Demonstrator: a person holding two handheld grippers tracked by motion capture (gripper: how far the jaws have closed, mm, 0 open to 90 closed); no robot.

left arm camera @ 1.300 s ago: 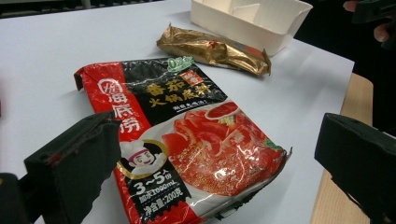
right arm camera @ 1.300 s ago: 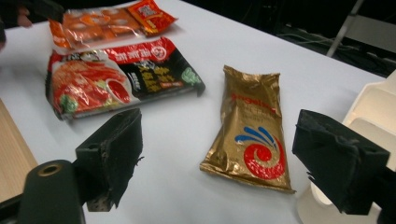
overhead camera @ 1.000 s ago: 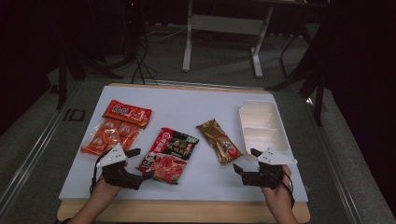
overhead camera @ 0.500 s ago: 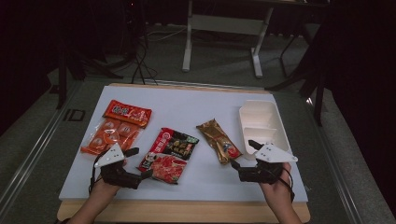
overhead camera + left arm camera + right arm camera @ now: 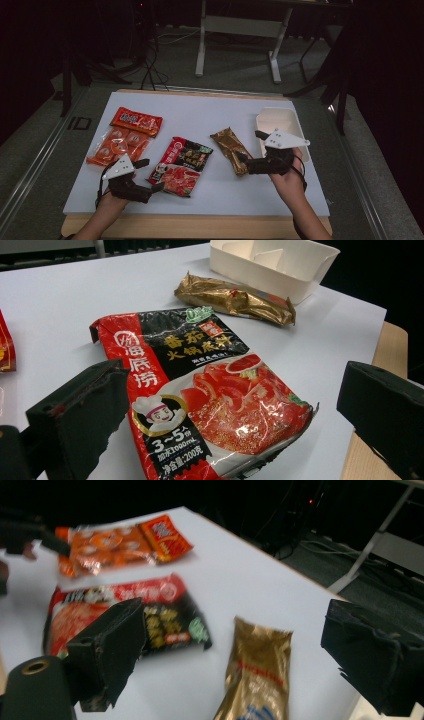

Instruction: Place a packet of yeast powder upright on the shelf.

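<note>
On the white table (image 5: 210,107), near the right, lies the gold packet (image 5: 231,148); your right gripper (image 5: 243,163) sits at its near end, jaws spread wide with the packet between them, not clamped. Your left gripper (image 5: 155,186), jaws likewise apart and grasping nothing, rests at the near corner of the red-and-black soup-base pouch (image 5: 200,390). Orange snack bag (image 5: 125,135): far left. White divided tray (image 5: 280,125): just beyond your right hand (image 5: 287,180).

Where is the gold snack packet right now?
In the high view the gold snack packet lies right of centre on the white table top, between the red-and-black hotpot base pouch and the white divided tray, with the open right gripper at its near end.
</note>
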